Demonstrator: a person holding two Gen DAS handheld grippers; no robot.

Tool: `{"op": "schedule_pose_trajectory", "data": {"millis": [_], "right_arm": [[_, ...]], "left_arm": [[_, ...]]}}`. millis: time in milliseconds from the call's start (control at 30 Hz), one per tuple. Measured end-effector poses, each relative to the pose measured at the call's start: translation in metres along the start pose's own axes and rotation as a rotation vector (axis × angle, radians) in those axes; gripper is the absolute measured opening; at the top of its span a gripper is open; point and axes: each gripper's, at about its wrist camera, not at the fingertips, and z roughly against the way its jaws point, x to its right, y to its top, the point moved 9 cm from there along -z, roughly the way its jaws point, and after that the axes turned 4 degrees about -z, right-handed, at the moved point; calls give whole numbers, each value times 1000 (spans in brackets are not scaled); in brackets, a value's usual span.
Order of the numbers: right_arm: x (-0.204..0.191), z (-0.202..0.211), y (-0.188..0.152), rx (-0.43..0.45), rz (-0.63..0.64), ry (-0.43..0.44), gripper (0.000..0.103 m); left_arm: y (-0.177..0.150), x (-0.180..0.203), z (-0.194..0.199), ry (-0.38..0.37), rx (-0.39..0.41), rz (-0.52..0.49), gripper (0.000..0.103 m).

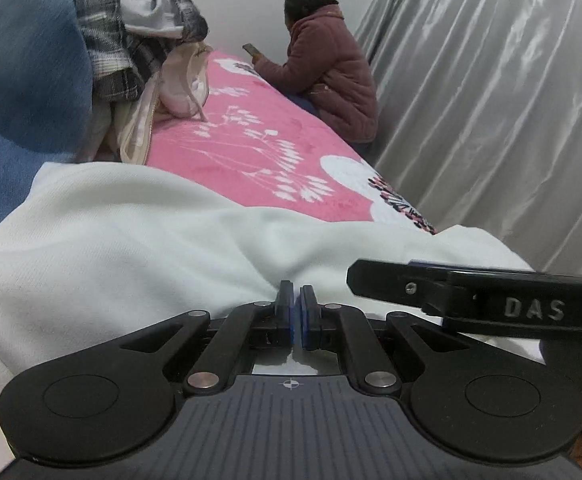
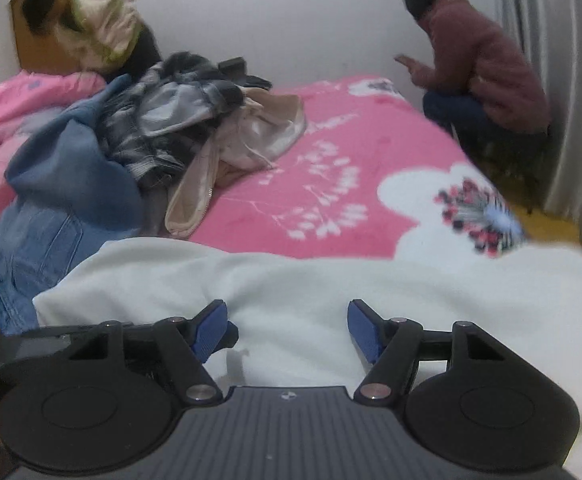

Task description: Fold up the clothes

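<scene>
Starting with the left wrist view: your left gripper (image 1: 296, 300) has its jaws pressed together at the near edge of the white garment (image 1: 139, 232), and a ridge of cloth bunches up right at the tips, so you look to be pinching that edge; the cloth between the pads is not clearly visible. The garment lies across the near end of the bed, over the pink blanket (image 1: 251, 136). The right gripper's black finger reaches in from the right, low over the same garment. Behind, on the left, sits the pile of unfolded clothes (image 1: 131, 40). A person in a maroon jacket (image 1: 331, 72) crouches at the far corner, by the grey curtain (image 1: 491, 100).

Right wrist view, a bit blurred: your right gripper (image 2: 287, 326) hovers with jaws spread wide, holding nothing, white garment (image 2: 371, 280) directly ahead and under the tips. Jeans (image 2: 39, 240) and the clothes pile lie left of it.

Judgement: you're at the grab-the-hem stage. Drop the right jaws onto the near edge, well apart from the left grip, and take one layer only. Close fully before lifting. Then raise both ends level and carry them forward together, so the fold lands straight and the cloth doesn't drag toward the jeans.
</scene>
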Motion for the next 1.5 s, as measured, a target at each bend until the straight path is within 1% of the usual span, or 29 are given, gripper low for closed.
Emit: {"op": "schedule_pose_trajectory", "data": {"millis": [33, 67, 133, 267, 633, 933, 967, 1000, 1033, 1067, 1100, 1133, 1167, 1200, 1233, 1267, 1333, 1367, 1433, 1467, 1500], "right_arm": [[4, -1, -1, -8, -17, 0, 66], [5, -1, -3, -9, -1, -15, 61], [8, 0, -6, -2, 51, -58, 61], [9, 1, -10, 5, 87, -83, 61], [33, 5, -6, 11, 60, -166, 61], [86, 35, -10, 38, 47, -281, 60], [98, 41, -12, 40, 26, -307, 61], [112, 48, -13, 43, 1, -338, 63], [127, 54, -15, 45, -25, -368, 69], [141, 61, -16, 47, -50, -398, 77], [151, 68, -17, 58, -97, -400, 79], [159, 74, -18, 71, -149, -394, 79], [167, 80, -19, 84, -201, -388, 75], [176, 87, -20, 97, -253, -381, 56], [173, 93, -16, 120, -240, -396, 55], [162, 95, -7, 145, -188, -393, 55], [135, 90, 8, 165, -149, -273, 55], [120, 83, 12, 159, -143, -198, 55], [88, 67, 18, 136, -136, -42, 55], [73, 55, 16, 105, -115, 17, 53], [60, 44, 11, 69, -90, 45, 49]], "left_arm": [[0, -1, 0, -3, -1, 5, 6], [0, -2, 0, -9, -2, 13, 6], [0, -3, -2, -10, -2, 15, 6], [0, -3, -3, -9, 0, 12, 6], [1, -2, -3, -4, 2, 9, 6], [1, -2, -4, -6, 5, 10, 6], [1, -2, -3, -6, 5, 11, 6], [1, -2, -3, -7, 6, 12, 6], [1, -2, -3, -9, 7, 13, 6], [1, -3, -3, -11, 7, 14, 6], [1, -3, -3, -12, 8, 16, 6], [1, -3, -3, -14, 9, 18, 6], [1, -3, -3, -15, 10, 19, 6], [1, -4, -3, -16, 10, 21, 6], [1, -4, -4, -16, 11, 21, 6], [1, -4, -4, -16, 11, 20, 6], [1, -3, -4, -16, 11, 21, 6], [1, -3, -4, -16, 11, 21, 6], [1, -3, -4, -16, 12, 21, 6], [1, -4, -3, -16, 12, 22, 6], [1, -4, -3, -17, 12, 23, 6]]}}
